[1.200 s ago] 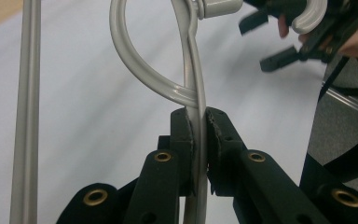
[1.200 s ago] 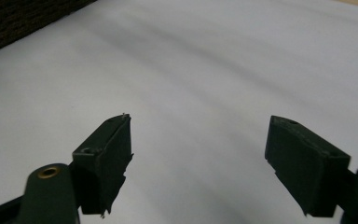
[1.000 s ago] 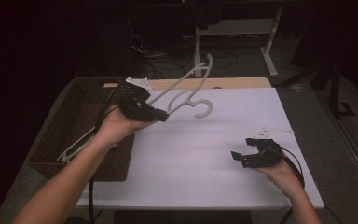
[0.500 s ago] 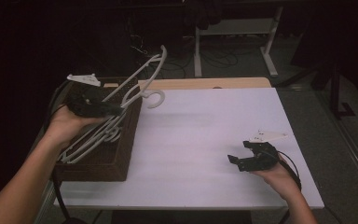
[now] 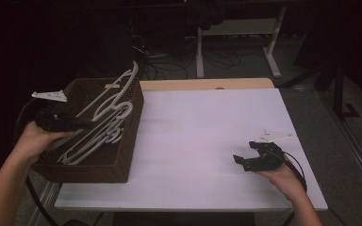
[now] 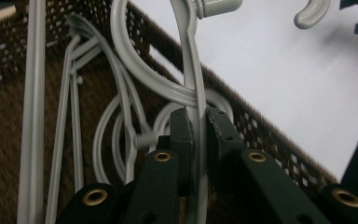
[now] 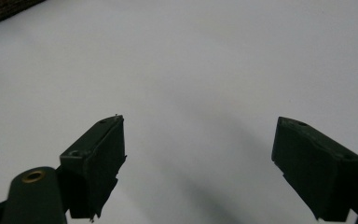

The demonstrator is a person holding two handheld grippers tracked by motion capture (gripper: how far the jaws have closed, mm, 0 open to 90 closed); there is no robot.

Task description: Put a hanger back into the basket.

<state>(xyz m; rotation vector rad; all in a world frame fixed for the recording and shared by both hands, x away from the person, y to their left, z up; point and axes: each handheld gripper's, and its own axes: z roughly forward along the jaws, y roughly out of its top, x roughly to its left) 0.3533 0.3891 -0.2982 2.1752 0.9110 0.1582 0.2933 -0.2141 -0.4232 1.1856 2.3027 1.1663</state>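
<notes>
Two black grippers: left gripper (image 6: 198, 135) pinches smooth white plastic hanger (image 6: 193, 70) over woven brown basket (image 5: 127, 155); right gripper (image 7: 198, 163) spread wide.

Dim lab or workshop, white worktop (image 5: 207, 141) mid-frame, loose cables (image 5: 169, 66) on the grey floor along the top, white metal desk legs (image 5: 275, 52) at upper right

Hanger (image 6: 193, 88) hook cut off by top edge in left gripper view; basket (image 5: 122, 155) floor mostly hidden beneath stacked hangers (image 5: 92, 141).
</notes>
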